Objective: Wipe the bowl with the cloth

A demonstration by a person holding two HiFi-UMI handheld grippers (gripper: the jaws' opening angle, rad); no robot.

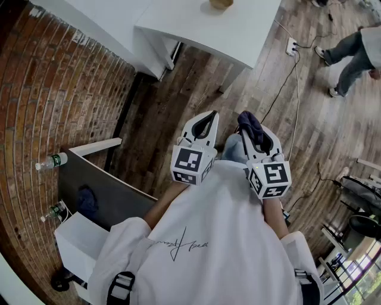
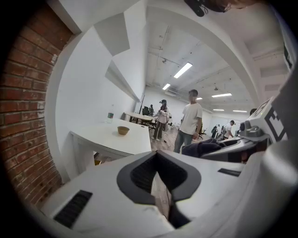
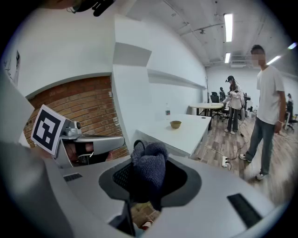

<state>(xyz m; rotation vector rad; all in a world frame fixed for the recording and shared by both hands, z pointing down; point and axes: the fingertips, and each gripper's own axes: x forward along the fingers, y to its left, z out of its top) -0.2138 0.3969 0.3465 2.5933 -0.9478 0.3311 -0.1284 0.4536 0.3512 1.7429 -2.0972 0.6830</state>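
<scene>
A small tan bowl (image 1: 221,3) stands on the white table (image 1: 238,33) far ahead; it shows as the bowl (image 2: 123,130) in the left gripper view and the bowl (image 3: 175,124) in the right gripper view. My right gripper (image 1: 252,132) is shut on a dark blue cloth (image 1: 250,124), and that cloth (image 3: 148,169) bulges up from between its jaws. My left gripper (image 1: 206,121) is shut with nothing in it. Both grippers are held side by side at chest height, well short of the table.
A brick wall (image 1: 53,101) runs along the left, with two bottles (image 1: 50,161) by a dark desk (image 1: 107,190). A power strip (image 1: 291,46) and cables lie on the wood floor. People stand around: one (image 1: 351,53) at the right, another (image 3: 265,111) near the table.
</scene>
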